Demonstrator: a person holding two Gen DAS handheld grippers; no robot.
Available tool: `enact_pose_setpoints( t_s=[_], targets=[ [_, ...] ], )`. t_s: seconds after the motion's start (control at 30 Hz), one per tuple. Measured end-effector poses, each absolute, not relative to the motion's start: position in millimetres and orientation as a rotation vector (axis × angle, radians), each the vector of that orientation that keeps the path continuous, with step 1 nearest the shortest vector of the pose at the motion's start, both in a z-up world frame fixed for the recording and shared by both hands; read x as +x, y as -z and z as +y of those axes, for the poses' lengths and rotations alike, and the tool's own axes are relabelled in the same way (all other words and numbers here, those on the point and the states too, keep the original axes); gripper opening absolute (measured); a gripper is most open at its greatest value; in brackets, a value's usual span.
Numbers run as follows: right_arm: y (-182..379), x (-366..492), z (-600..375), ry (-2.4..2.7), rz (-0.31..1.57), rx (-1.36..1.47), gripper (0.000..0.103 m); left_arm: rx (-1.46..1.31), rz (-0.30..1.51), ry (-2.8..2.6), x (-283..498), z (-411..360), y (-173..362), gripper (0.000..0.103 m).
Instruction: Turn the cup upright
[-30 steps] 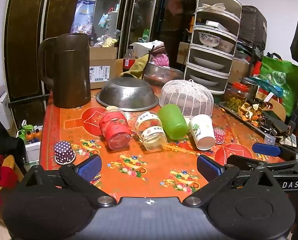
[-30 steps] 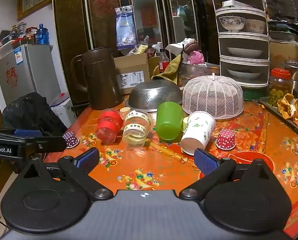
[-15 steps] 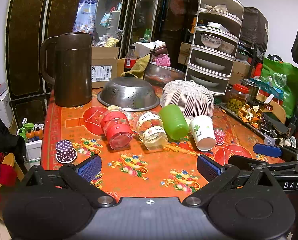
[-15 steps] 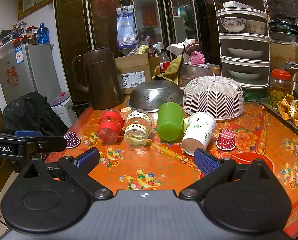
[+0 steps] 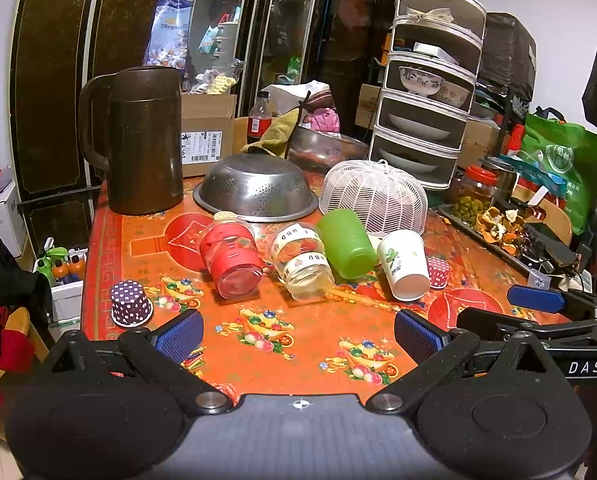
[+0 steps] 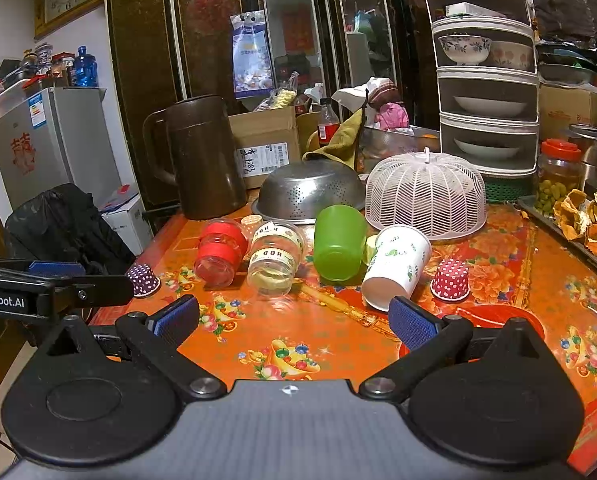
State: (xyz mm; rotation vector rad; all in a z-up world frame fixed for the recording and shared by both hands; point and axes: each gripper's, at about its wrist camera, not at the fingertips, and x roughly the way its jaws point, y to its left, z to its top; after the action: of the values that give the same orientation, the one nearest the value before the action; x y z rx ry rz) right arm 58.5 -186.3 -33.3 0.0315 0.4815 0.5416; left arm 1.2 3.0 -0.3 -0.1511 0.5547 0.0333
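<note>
- Since a second ago nothing on the table has shifted; both wrist views have only drifted slightly, and both claws remain spread wide with nothing between the pads.
- The left gripper (image 5: pixel 298 334) hangs over the near edge of the table (image 5: pixel 298 344), jaws apart and empty; its side arm, seen from the right wrist, reads "enRobot.AI".
- The right gripper (image 6: pixel 294 320) is likewise spread and empty above the near edge; its arm in the left wrist view reads "DAS".
- Four cups lie on their sides in a row across the middle of the table: a red-banded clear cup (image 5: pixel 230 258), a clear cup labelled "HBD" (image 5: pixel 301 264), a green plastic cup (image 5: pixel 345 243), and a white paper cup (image 5: pixel 403 264) with a green leaf print, its mouth toward the near edge.
- Green and white cups touch; whether the others touch I cannot tell.
- Two small dotted cups stand mouth-down: a purple one (image 5: pixel 130 304) by the left edge, a red one (image 6: pixel 451 280) just right of the paper cup.
- Open orange tablecloth lies between the row and the near edge.
- Behind the row: one brown jug (image 5: pixel 142 140) at the far left corner, one upturned steel colander (image 5: pixel 256 188), one white mesh food cover (image 5: pixel 374 196).
</note>
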Motion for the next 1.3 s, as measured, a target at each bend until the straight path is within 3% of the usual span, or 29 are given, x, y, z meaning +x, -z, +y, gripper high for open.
enact_pose_setpoints(
  t_s=[1.3],
  targets=[
    [31.3,58.9,-187.8,-0.540,0.488,0.041,0.102,-0.163,0.566,-0.032,3.7,4.2,2.9,0.102]
  ],
)
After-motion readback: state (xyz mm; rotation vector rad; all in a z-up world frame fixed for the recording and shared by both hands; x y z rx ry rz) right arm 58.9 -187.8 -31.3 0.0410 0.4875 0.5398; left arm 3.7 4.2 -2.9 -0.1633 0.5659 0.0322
